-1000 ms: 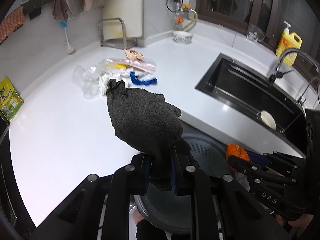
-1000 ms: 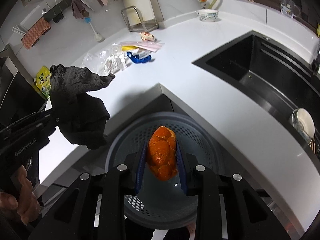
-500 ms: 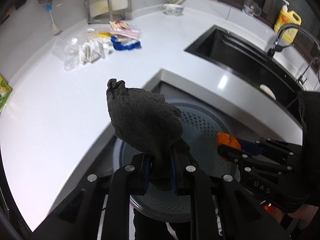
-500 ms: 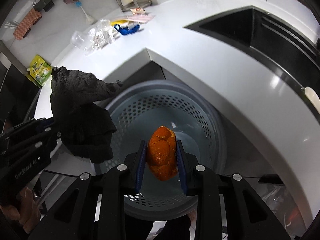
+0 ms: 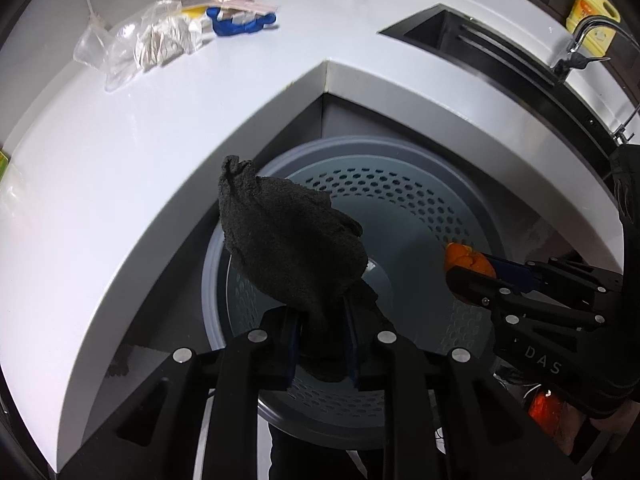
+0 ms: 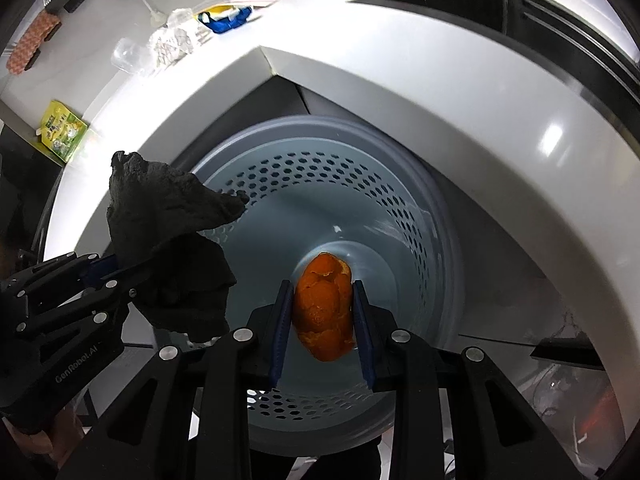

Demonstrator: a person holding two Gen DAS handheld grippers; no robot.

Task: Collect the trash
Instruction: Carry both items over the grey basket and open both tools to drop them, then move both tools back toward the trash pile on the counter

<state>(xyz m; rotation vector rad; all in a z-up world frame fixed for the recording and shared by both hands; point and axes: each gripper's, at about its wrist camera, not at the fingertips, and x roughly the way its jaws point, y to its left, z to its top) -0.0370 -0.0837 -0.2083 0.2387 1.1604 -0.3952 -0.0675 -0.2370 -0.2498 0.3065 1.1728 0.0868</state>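
Both grippers hung over the grey perforated bin (image 5: 400, 184), which sat on the floor in the corner notch of the white counter (image 5: 120, 184). The left gripper (image 5: 320, 344) had the dark crumpled cloth (image 5: 288, 240) between its blue pads; its jaws were opening, the cloth still standing up between them above the bin's left side. The right gripper (image 6: 323, 316) pinched the orange peel (image 6: 324, 308) between both pads, directly above the bin's floor. More trash was left on the counter far back: clear plastic bags (image 5: 136, 40) and a blue scrap (image 5: 240, 26). The black sink (image 5: 500, 52) lay to the right.
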